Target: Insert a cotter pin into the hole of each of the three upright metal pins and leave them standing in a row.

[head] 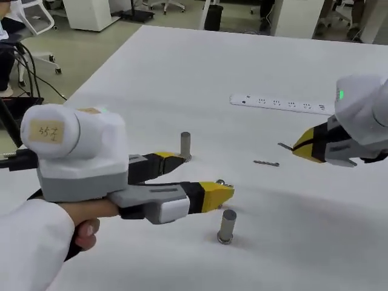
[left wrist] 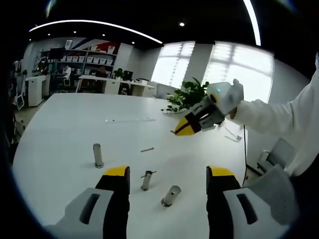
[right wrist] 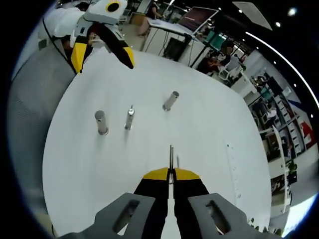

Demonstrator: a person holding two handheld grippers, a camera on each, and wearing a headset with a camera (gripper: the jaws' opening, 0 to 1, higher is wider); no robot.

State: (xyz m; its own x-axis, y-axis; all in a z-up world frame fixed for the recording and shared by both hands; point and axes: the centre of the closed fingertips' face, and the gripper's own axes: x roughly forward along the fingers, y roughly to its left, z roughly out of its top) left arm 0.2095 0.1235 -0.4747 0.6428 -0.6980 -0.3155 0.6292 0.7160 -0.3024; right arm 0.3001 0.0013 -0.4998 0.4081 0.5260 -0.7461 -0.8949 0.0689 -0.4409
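Far pin (head: 185, 145), mid pin (left wrist: 146, 180) and near pin (head: 227, 226) are standing on the matte white tabletop (head: 182, 79). All three are short, plain grey steel cylinders. The mid pin is carrying a thin fitted cotter (left wrist: 148, 173) crosswise thru its top, I think; it's tiny in the left gripper view. L claw (head: 208, 174), w/ yellow tips and a grey/black body, is hanging wide open w/ nothing in it. In the head view it's mostly hiding the mid pin. R claw (right wrist: 171, 174) is pinching tight on a slim wire held cotter (right wrist: 171, 157), whose end is sticking out fwd, well apart from the pins. A loose cotter (head: 267, 163) is lying flat on the tabletop. A long white power strip (head: 282, 103) is lying farther back.
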